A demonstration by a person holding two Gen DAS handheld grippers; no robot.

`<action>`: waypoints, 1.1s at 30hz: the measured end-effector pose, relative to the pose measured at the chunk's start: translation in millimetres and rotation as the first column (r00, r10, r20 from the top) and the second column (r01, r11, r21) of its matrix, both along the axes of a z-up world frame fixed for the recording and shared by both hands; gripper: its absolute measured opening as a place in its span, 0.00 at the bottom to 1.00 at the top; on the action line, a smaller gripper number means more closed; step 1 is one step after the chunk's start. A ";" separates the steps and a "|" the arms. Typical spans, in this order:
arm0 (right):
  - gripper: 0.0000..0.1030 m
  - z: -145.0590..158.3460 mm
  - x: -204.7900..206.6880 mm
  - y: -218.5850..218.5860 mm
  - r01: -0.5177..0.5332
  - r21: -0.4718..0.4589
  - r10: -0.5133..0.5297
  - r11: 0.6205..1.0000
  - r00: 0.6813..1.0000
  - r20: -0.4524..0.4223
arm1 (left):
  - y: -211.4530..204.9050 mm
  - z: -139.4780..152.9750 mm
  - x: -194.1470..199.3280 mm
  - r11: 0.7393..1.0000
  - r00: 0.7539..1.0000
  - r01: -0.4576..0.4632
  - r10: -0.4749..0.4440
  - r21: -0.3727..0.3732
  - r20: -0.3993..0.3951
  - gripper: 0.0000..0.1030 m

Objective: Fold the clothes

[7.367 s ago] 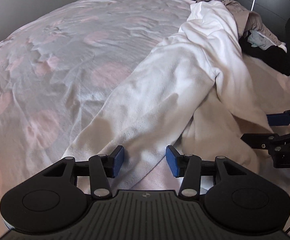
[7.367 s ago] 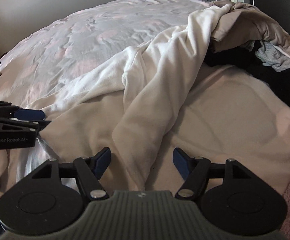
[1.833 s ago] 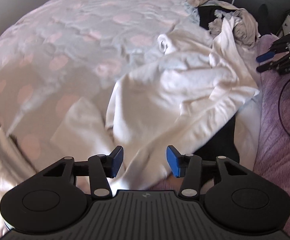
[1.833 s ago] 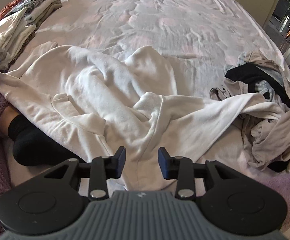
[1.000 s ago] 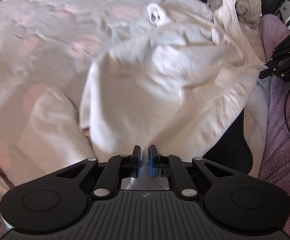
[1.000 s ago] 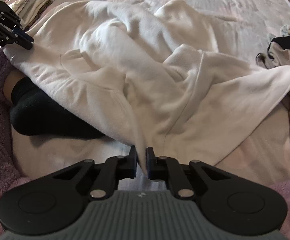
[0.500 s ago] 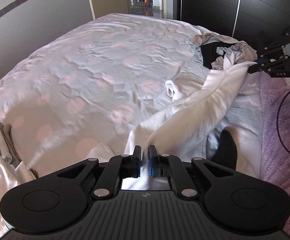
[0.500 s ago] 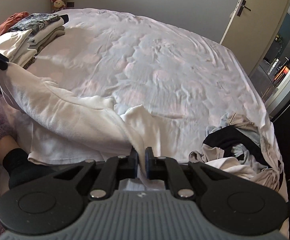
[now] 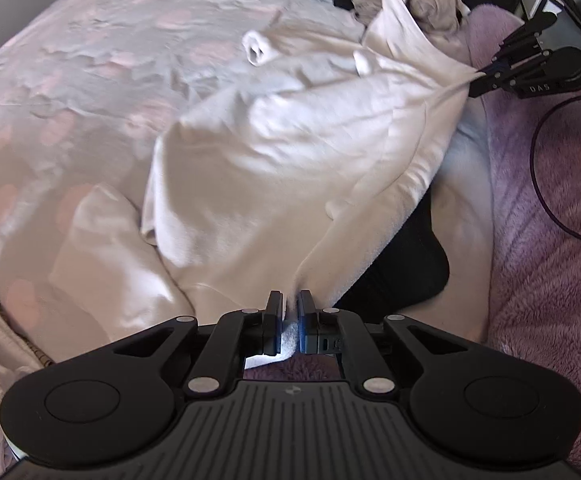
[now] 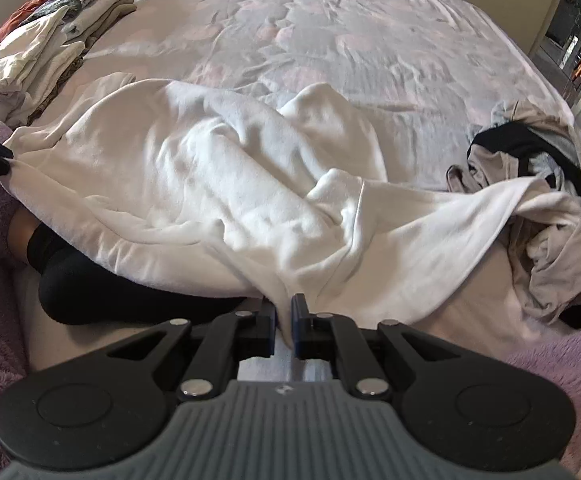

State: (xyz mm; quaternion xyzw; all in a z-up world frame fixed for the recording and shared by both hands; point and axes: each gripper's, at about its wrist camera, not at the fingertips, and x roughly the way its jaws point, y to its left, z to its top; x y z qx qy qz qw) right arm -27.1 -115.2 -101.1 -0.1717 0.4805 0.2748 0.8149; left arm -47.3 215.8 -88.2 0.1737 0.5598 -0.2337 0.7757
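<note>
Your left gripper (image 9: 289,322) has its fingers pressed together on one edge of the white sweatshirt (image 9: 290,152), the cloth pinched between the pads. Your right gripper (image 10: 283,326) pinches another edge of it the same way. The sweatshirt lies rumpled across the bed (image 10: 330,40), stretched between both grippers. A heap of unfolded clothes (image 10: 550,200) sits beside it, and a folded stack (image 10: 50,40) lies at the bed's far left.
</note>
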 end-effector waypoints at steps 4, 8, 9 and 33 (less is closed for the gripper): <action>0.09 -11.4 -0.8 -6.3 0.038 0.036 -0.037 0.999 0.999 -0.021 | -3.9 -6.2 4.5 0.999 0.999 0.040 -0.040 0.009 -0.036 0.07; 0.10 -18.4 -0.8 -10.6 0.056 0.059 -0.054 0.997 0.998 -0.035 | -10.4 -1.1 12.4 0.995 0.995 0.095 -0.095 -0.005 -0.020 0.28; 0.10 -19.3 -0.8 -11.3 0.058 0.062 -0.056 0.996 0.998 -0.037 | -13.2 -1.0 16.1 0.995 0.995 0.103 -0.103 -0.007 -0.016 0.36; 0.10 -11.1 -0.6 -16.8 0.071 0.096 -0.072 0.993 0.997 0.007 | -24.7 -18.6 27.9 0.994 0.990 0.093 -0.098 -0.055 -0.097 0.04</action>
